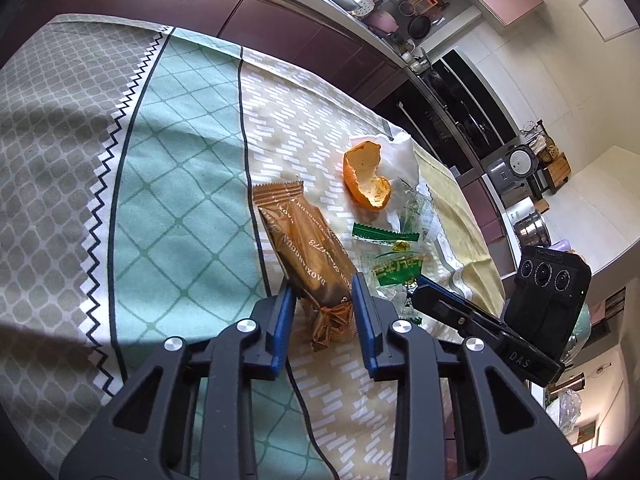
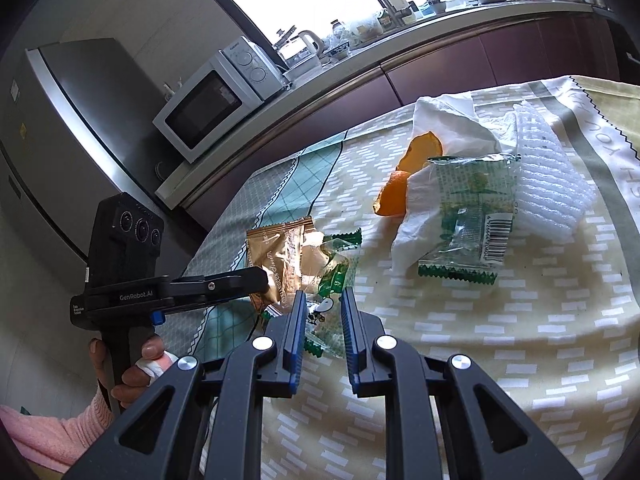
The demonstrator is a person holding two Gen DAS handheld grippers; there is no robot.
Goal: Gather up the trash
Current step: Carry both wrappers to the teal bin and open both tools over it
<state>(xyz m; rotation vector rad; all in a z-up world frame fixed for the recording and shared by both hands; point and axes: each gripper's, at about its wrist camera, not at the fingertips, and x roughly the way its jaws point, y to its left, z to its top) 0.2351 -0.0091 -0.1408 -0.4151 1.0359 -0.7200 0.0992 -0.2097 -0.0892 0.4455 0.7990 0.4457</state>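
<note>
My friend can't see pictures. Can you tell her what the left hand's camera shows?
The left gripper has its jaws around a crinkly brown snack wrapper on a patterned tablecloth. Past it lie an orange peel on white tissue and green-and-clear wrappers; the right gripper reaches in from the right.

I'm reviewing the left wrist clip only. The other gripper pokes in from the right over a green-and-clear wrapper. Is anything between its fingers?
Observer: Yes. The crumpled green-and-clear plastic wrapper sits between the right gripper's fingers. I cannot tell whether the pads pinch it.
Operator: Anything past the tissue that I'm missing?
Observer: A white foam mesh sleeve lies just right of the white tissue in the right wrist view.
Operator: My left gripper is clamped on the brown foil snack wrapper. What holds it?
Observer: A hand in a pink sleeve, with one finger wrapped in white.
</note>
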